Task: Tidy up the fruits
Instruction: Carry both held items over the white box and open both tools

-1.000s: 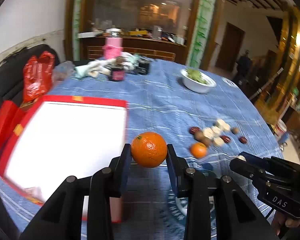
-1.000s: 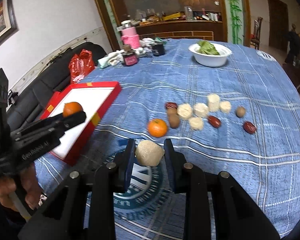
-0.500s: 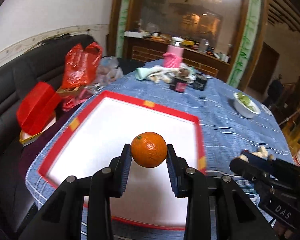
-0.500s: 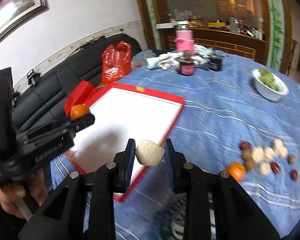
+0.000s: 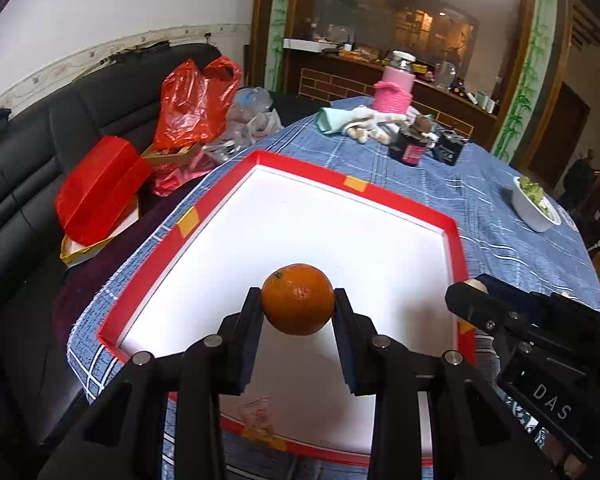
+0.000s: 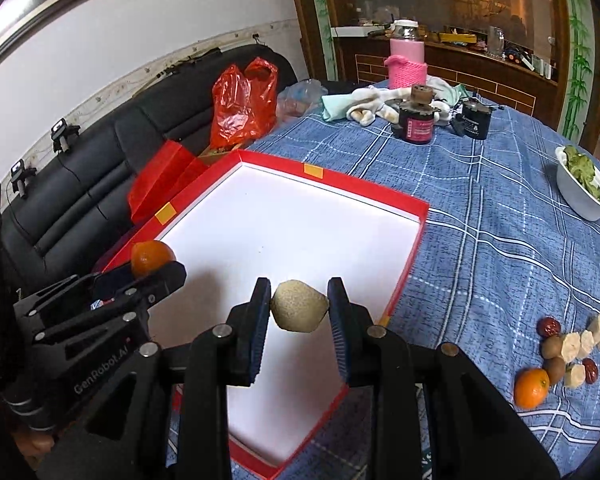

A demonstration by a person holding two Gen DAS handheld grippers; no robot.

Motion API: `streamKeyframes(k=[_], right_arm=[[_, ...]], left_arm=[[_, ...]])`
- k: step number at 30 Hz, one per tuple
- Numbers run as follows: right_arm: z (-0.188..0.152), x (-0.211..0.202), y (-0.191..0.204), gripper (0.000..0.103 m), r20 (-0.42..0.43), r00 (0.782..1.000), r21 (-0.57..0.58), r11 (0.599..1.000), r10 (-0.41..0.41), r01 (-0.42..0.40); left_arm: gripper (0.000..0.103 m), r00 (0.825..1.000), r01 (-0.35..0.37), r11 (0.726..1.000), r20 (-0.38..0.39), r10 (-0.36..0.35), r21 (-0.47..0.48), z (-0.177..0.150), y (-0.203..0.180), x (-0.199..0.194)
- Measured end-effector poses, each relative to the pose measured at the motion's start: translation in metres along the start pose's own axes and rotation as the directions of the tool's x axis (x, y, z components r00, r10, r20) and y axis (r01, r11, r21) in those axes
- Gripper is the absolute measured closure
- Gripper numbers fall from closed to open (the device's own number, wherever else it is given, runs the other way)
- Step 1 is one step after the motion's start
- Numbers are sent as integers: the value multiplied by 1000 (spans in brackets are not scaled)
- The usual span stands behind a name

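Observation:
My left gripper [image 5: 298,306] is shut on an orange tangerine [image 5: 298,304] and holds it above the near part of the red-rimmed box with a white floor [image 5: 356,188]. My right gripper [image 6: 299,309] is shut on a pale tan round fruit [image 6: 299,311] above the same box [image 6: 312,170], near its right rim. The left gripper with its tangerine [image 6: 151,257] shows at the left of the right wrist view. A second tangerine [image 6: 532,387] lies on the blue cloth among brown, red and white fruit pieces [image 6: 572,346].
A white bowl of greens [image 6: 586,190] stands at the table's right. Dark jars [image 6: 416,124], a pink flask [image 6: 407,62] and cloths sit at the far edge. A black sofa [image 5: 32,184] with red bags [image 5: 192,104] lies left of the table.
Both grippers have swung left from the fruit pile to above the red box, each still holding its fruit. The box now fills the middle of both views.

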State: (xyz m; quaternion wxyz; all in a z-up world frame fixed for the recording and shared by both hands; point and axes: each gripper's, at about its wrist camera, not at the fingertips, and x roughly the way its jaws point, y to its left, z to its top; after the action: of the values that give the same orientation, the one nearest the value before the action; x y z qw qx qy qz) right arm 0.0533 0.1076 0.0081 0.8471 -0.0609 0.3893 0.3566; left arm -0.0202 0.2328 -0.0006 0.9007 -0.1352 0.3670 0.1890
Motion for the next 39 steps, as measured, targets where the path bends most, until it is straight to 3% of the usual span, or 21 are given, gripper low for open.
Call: streamKeyframes(k=[21, 35, 37, 38, 39], right_arm=[[7, 49, 10, 72, -98, 995, -29, 999, -35, 32], [6, 54, 9, 71, -107, 993, -24, 999, -39, 37], [6, 55, 7, 71, -118, 992, -18, 999, -39, 37], [5, 55, 7, 71, -121, 992, -16, 999, -41, 40], [5, 55, 7, 71, -122, 992, -13, 999, -43, 42]], left_arm=[[69, 996, -69, 997, -62, 70, 17, -1, 16, 26], [68, 992, -91, 996, -89, 93, 25, -4, 16, 30], [58, 990, -107, 994, -95, 109, 25, -4, 17, 31], [39, 989, -115, 993, -93, 116, 21, -4, 18, 31], [28, 989, -119, 993, -82, 120, 15, -3, 18, 29]])
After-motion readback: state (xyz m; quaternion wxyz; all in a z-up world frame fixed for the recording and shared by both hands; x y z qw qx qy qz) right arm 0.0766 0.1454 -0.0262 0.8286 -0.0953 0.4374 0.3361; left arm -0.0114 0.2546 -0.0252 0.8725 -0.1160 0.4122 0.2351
